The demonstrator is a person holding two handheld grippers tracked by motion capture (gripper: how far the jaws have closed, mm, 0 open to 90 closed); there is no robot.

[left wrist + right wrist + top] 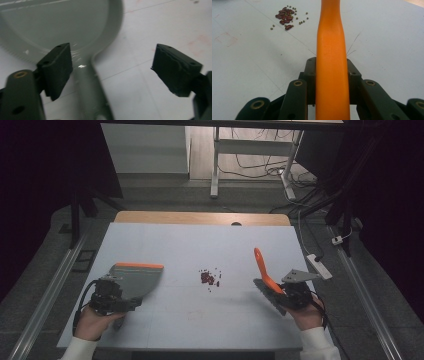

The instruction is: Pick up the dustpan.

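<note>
Orange and smooth, the brush handle (332, 62) sits tight between the two black jaws of the right gripper (331, 75). The jaws are squeezed in on it from both sides, with no space left. Seen from above, the handle (262, 266) sticks up and leans toward 11 o'clock, and the dark brush head (267, 295) rests on the white table (200, 320) at about 4 o'clock from the middle. A hand in a white sleeve (306, 315) holds that gripper (292, 292).

Little red beans (207, 278) lie in a small pile near the middle of the table, with tiny green ones (302, 21) spread around them. They are at about 9 o'clock from the brush, a fair way off, and nothing touches them.

Over at 8 o'clock on the table lies a grey dustpan (135, 279) with an orange strip (140, 265) along its far edge. The left gripper (112, 297) is at the pan's near end, by its handle. Its jaws stand wide apart. In the left gripper view the pan's grey handle (92, 87) runs up between the pads (58, 67), close beside the left one, and well away from the other. The pads do not squeeze it. The other hand (95, 322) holds this gripper.

Beyond the table, at 12 o'clock, stands a white desk frame (216, 165) with loose cables on the floor.
</note>
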